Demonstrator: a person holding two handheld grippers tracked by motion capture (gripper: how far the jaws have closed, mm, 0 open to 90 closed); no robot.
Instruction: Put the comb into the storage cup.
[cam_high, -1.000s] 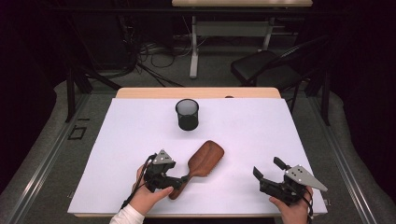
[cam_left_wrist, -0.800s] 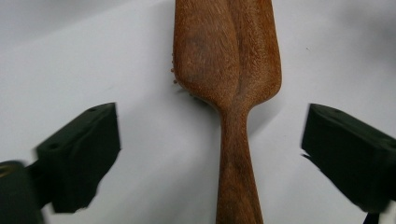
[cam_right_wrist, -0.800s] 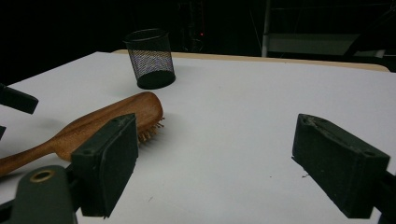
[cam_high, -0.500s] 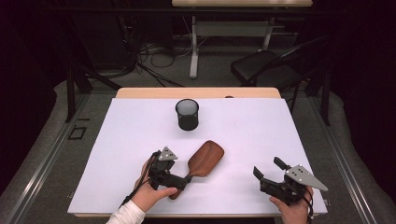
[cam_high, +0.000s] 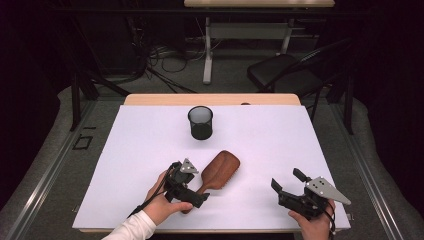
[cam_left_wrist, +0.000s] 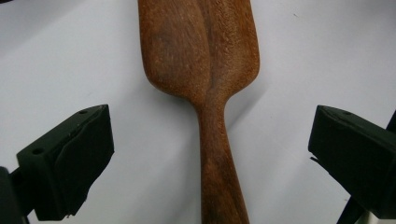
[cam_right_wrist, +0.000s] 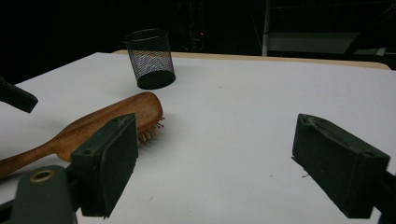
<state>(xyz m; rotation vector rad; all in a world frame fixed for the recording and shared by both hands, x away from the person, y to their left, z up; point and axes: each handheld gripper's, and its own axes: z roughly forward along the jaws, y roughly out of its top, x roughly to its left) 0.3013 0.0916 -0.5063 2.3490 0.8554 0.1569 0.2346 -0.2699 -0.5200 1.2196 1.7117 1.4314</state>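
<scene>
Straddling hairbrush handle, left tool jaws just opened.

Table: standing in the middle of the floor, its near edge lying at the person's side.
Cup: standing upright on the table, toward the far edge, a little left of centre.
Hairbrush: lying on the table nearer the person than the cup, well apart from it, bristles facing down, head pointing toward the far right, handle pointing toward the near left.
Left gripper: sitting at the handle end of the hairbrush, a jaw standing on either side of the handle, apart from it.
Right gripper: resting over the near right corner of the table, well to the right of the hairbrush.
Chair: standing on the floor behind the table, to the right.
</scene>
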